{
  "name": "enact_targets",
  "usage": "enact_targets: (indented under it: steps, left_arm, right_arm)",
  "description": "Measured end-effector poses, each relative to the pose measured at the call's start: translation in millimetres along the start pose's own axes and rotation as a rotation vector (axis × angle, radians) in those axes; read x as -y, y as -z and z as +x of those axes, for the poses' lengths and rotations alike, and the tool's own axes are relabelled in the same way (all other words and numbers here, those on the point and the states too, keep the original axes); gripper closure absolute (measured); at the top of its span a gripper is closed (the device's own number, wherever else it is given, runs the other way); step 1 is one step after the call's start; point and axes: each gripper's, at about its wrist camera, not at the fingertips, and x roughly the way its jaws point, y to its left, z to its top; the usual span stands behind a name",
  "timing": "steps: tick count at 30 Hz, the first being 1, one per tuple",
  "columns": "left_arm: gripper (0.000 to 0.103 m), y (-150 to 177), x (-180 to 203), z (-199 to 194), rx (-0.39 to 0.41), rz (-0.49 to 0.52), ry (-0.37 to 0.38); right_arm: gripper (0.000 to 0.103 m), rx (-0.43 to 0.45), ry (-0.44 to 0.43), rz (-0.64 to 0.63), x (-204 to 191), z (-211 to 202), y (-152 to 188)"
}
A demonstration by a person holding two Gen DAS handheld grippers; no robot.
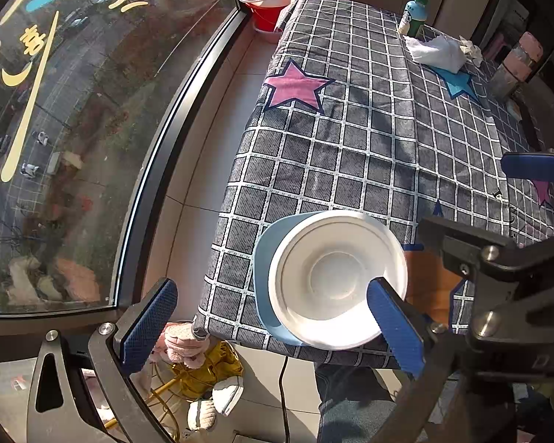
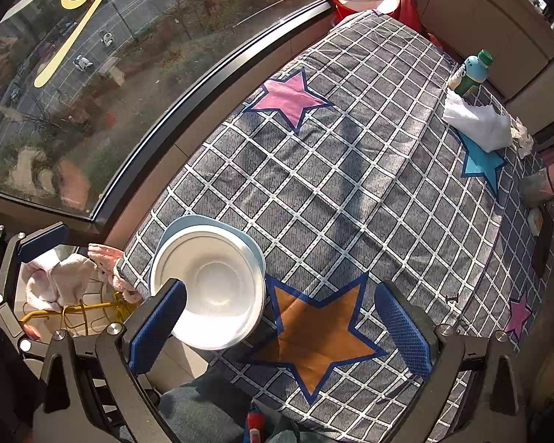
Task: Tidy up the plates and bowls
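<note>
A white bowl [image 2: 212, 289] sits on a pale blue plate [image 2: 173, 227] at the table's [image 2: 351, 192] near corner by the window. Both look stiff, smooth, probably slippery and breakable; the rims offer the best hold. Left gripper [image 1: 273, 326] and right gripper [image 2: 280, 328] hover with jaws spread, holding nothing.

A pale blue plate [image 1: 264, 258] is mostly hidden beneath a white round bowl [image 1: 336, 280]. The green-capped plastic bottle's [image 2: 472, 72] label is too small to read.
</note>
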Motion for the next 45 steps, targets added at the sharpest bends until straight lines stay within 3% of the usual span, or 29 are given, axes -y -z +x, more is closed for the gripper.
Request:
enact_targets:
  steps: [19,35,45]
  left_arm:
    - [0.0,0.1,1.3,0.1,0.002,-0.002,0.0]
    - [0.0,-0.2,-0.1,0.7,0.001,0.001,0.0]
    - [0.0,0.0,0.3,1.2,0.002,0.002,-0.002]
  right_arm:
    - [0.0,0.001,0.004,0.001,-0.8,-0.1,-0.5]
    - [0.0,0.072,0.106,-0.054,-6.9,-12.6,-5.4]
    - [0.0,0.066,0.092,-0.052,-6.2,-11.4,-5.4]
